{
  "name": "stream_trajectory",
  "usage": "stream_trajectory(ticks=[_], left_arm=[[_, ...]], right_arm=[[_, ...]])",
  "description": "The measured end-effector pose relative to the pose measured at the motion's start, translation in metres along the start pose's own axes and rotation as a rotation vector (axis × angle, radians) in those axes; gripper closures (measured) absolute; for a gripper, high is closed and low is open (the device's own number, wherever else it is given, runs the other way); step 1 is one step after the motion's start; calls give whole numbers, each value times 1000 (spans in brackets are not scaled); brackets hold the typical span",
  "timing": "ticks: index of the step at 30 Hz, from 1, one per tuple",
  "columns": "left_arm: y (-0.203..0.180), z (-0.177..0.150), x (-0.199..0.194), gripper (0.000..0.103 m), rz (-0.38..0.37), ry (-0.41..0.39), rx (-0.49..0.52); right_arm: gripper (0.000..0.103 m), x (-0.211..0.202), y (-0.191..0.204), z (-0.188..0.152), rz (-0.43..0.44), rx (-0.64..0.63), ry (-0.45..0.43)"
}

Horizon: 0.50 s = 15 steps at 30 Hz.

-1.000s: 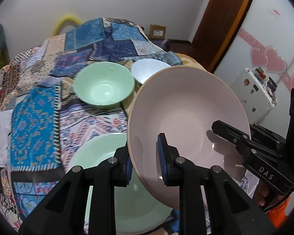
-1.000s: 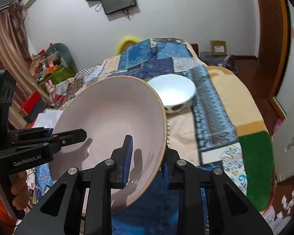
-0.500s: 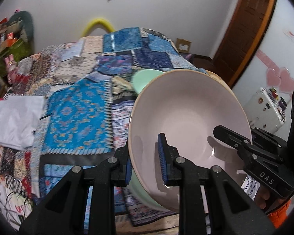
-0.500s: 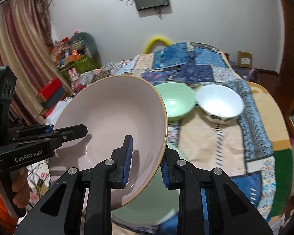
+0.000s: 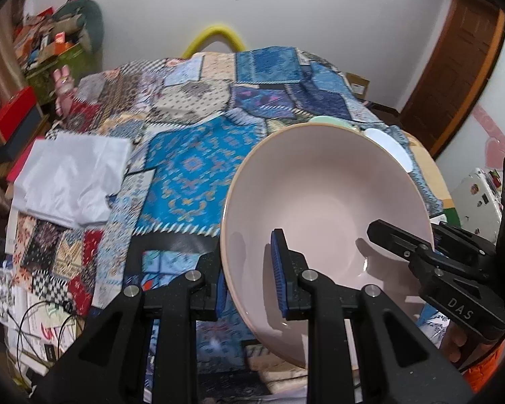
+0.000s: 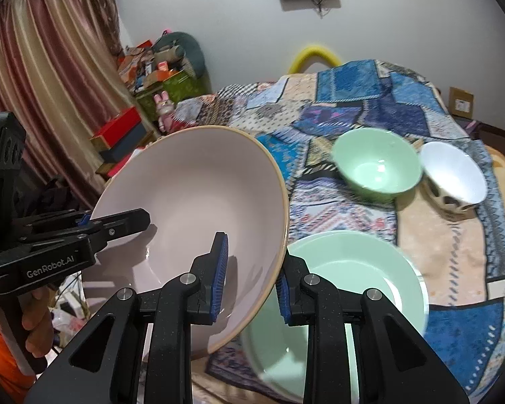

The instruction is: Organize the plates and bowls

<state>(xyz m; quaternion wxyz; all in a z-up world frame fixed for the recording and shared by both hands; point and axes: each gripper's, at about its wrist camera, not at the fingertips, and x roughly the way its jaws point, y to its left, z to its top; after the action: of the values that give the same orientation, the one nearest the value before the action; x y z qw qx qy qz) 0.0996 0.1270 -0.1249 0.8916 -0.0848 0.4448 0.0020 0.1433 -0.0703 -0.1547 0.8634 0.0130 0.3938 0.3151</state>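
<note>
A large pale pink bowl hangs tilted in the air over the patchwork bedspread. My left gripper is shut on its left rim and my right gripper is shut on its right rim. Each gripper shows in the other's view, the right gripper and the left gripper, clamped on the far rim. On the spread lie a light green plate, a green bowl and a white bowl. In the left view only slivers of the green bowl and white bowl peek over the pink rim.
The patchwork bedspread covers a bed. A folded white cloth lies on its left side. Boxes and clutter stand by the curtain. Cables trail at the lower left. A wooden door is at the right.
Both grippers have carried the pink bowl leftward across the bed, away from the green plate and the two small bowls. The white cloth has come into the left view.
</note>
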Motion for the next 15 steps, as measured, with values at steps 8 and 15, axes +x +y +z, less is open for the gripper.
stream_trajectory(ticks=[8,15], left_arm=[[33,-16,17,80,17,40,-41],[53,-28,43,80,17,98,-77]], right_arm=[[79,28,23,-7,3,-34,68],[79,50,29,-15,-5,-42,130]])
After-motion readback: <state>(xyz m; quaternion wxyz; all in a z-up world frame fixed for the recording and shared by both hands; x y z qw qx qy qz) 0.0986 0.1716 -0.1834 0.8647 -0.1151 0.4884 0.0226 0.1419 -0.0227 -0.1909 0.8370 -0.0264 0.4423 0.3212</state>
